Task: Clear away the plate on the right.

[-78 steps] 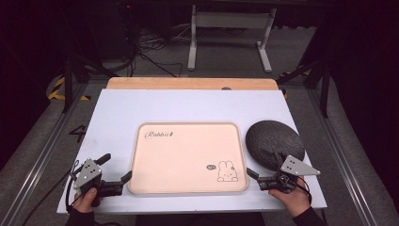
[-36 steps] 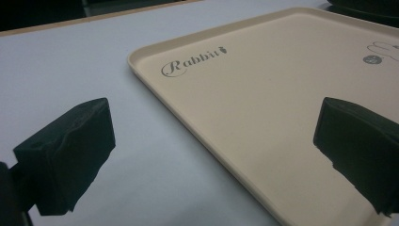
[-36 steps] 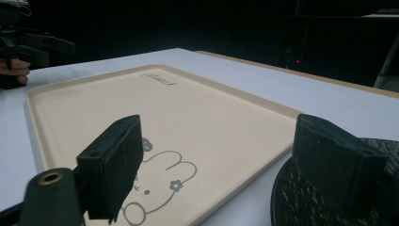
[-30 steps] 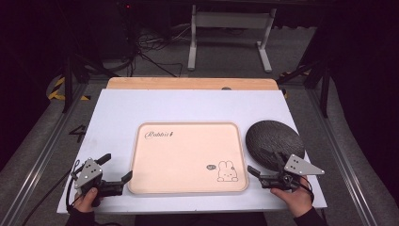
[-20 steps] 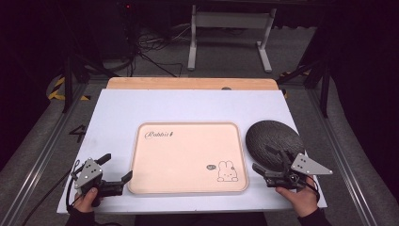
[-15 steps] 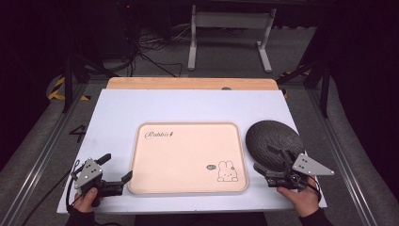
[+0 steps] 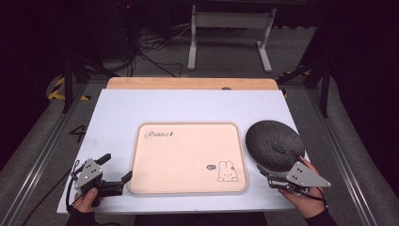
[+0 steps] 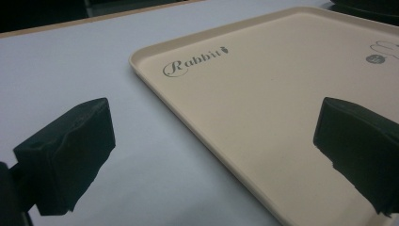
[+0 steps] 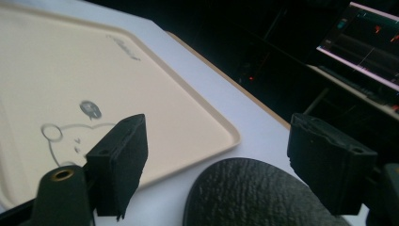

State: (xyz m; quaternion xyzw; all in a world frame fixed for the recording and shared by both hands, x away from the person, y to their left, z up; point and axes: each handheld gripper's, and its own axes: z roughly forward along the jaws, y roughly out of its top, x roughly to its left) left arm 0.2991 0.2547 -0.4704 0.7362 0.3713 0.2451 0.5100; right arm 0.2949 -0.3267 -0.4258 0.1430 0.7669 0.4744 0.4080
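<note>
High view: dark round plate sits on bench right of tray, ungrasped. Right gripper view: right gripper jaws spread at its rim (pickup pending). Left gripper view: left gripper spread, idle.

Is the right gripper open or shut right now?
Open. The right gripper has its jaws standing wide apart, with the dark round plate showing between them, untouched.

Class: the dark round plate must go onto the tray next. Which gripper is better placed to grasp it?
Right. The right gripper is open at the plate's near edge; the left gripper sits across the tray.
</note>
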